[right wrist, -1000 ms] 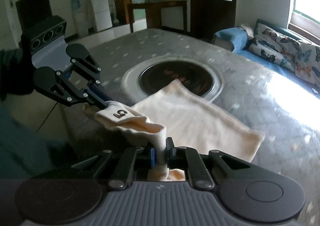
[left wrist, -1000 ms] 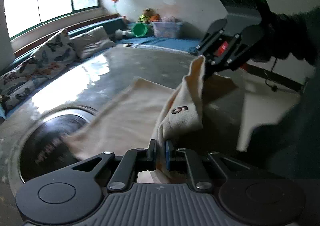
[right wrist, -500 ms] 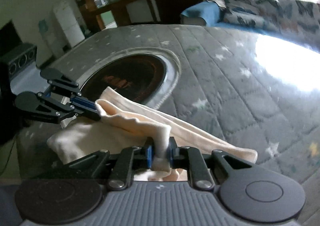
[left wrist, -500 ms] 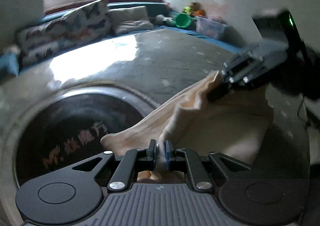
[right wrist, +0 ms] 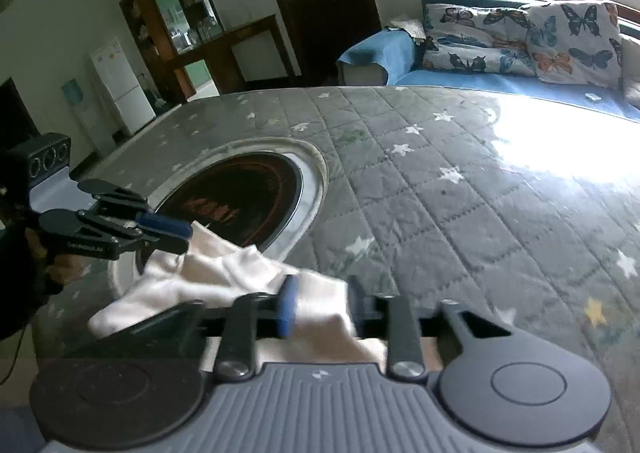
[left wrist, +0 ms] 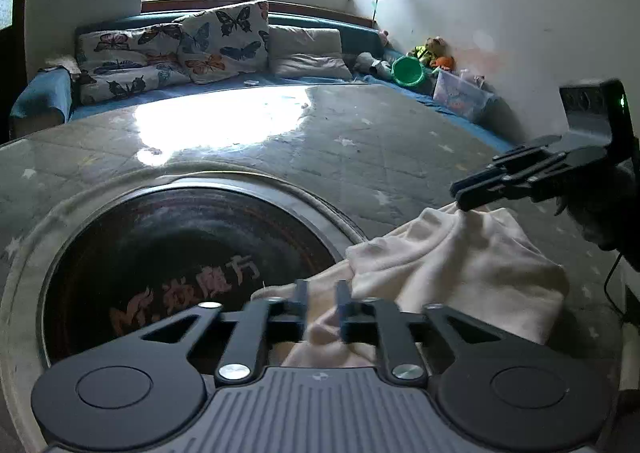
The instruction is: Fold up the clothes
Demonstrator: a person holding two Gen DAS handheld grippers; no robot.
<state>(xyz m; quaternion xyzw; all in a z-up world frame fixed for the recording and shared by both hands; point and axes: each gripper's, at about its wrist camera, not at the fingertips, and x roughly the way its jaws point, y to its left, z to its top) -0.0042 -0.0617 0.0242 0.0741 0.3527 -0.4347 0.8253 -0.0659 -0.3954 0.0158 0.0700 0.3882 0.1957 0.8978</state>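
Garment: a cream-coloured soft knit garment, doubled over on itself in a rumpled heap, lying on the table right under and ahead of both grippers; its far edge laps over the rim of the round dark glass inset in the tabletop.
Left gripper: jaws have just been opening; the pads stand apart with cloth lying loose between them, no pinch visible, so it reads as released.
Right gripper: jaws have just been opening as well; the blue pad and its mate stand clear either side of the fabric's near fold, released.
Step in hand: letting go after laying one half of the garment over the other, judging by how the cloth lies.
Next move: likely draw both grippers back clear of the fabric without dragging it, then flatten the puffed top layer or take fresh corners for another fold.
Risk: a pad snagging the loose fold could pull it open.
Surroundings: grey quilted star-patterned table cover beyond the grippers; butterfly-print cushions on a blue bench at the far side.
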